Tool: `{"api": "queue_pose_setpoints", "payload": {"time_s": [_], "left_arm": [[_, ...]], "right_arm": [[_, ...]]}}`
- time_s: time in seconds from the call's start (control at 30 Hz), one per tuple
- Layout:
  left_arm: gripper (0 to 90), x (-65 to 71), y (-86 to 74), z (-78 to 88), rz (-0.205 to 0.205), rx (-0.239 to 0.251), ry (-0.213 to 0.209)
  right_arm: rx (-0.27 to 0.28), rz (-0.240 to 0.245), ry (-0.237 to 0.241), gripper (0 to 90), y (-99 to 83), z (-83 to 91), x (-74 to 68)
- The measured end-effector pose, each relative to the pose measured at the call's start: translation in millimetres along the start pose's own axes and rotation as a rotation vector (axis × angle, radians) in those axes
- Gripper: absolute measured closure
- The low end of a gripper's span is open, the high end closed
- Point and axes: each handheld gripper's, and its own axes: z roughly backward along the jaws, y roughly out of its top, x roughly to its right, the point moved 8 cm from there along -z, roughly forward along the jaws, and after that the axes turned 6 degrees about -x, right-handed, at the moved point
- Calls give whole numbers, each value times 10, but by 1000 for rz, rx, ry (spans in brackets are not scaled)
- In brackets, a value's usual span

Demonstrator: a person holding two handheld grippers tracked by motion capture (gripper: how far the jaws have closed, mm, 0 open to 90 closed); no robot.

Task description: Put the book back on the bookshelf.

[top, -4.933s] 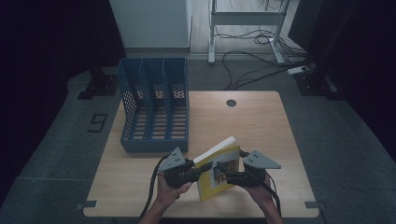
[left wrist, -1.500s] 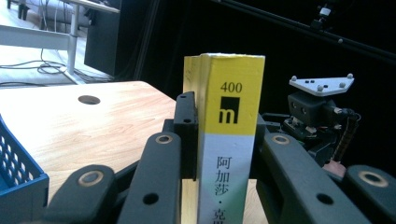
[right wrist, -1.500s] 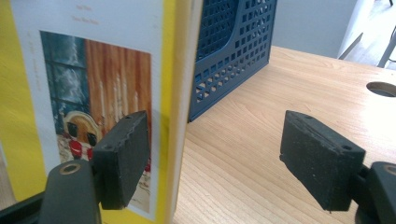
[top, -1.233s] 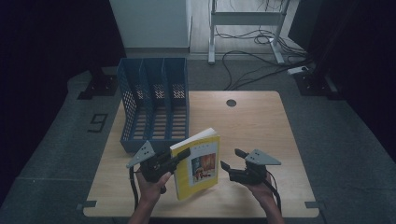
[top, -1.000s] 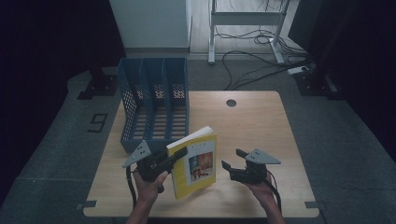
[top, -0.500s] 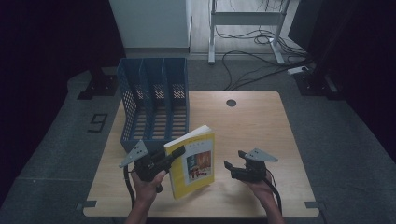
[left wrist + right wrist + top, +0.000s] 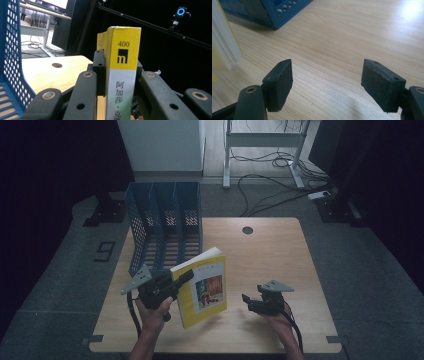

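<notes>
A yellow book [image 7: 204, 287] stands upright and tilted above the table's front, held at its spine by my left gripper [image 7: 181, 277], which is shut on it. In the left gripper view the yellow and grey spine [image 7: 122, 72] fills the gap between the black jaws. The blue three-slot file holder [image 7: 165, 227] stands just behind the book at the table's left. My right gripper [image 7: 247, 301] rests low at the front right, open, nothing between its pads [image 7: 279, 82]; the wooden table [image 7: 332, 37] lies under it.
A round cable hole [image 7: 247, 230] sits near the table's far edge. Beyond the table are a white cabinet [image 7: 162, 145], desk legs and floor cables [image 7: 270, 175]. Bare wood spans the table's right half [image 7: 280, 255].
My left gripper has carried the book left and slightly back toward the file holder. The right gripper, which let go of the book earlier, has stayed low at the front right.
</notes>
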Motion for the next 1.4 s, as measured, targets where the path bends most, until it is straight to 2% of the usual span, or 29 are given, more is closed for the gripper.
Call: {"api": "queue_pose_setpoints", "payload": {"time_s": [0.23, 0.6, 0.97, 1.23, 1.4], "left_arm": [[752, -43, 82, 22, 10, 11, 11], [752, -67, 207, 58, 3, 33, 26], [752, -109, 326, 123, 2, 58, 48], [752, -97, 416, 109, -1, 67, 40], [752, -116, 473, 111, 0, 73, 46]], "right_arm": [[-32, -13, -24, 244, -57, -53, 48], [-74, -25, -56, 242, -145, -127, 121], [-96, -35, -64, 242, -191, -159, 150], [-126, -32, -69, 241, -248, -217, 150], [-122, -29, -79, 245, -251, -220, 163]]}}
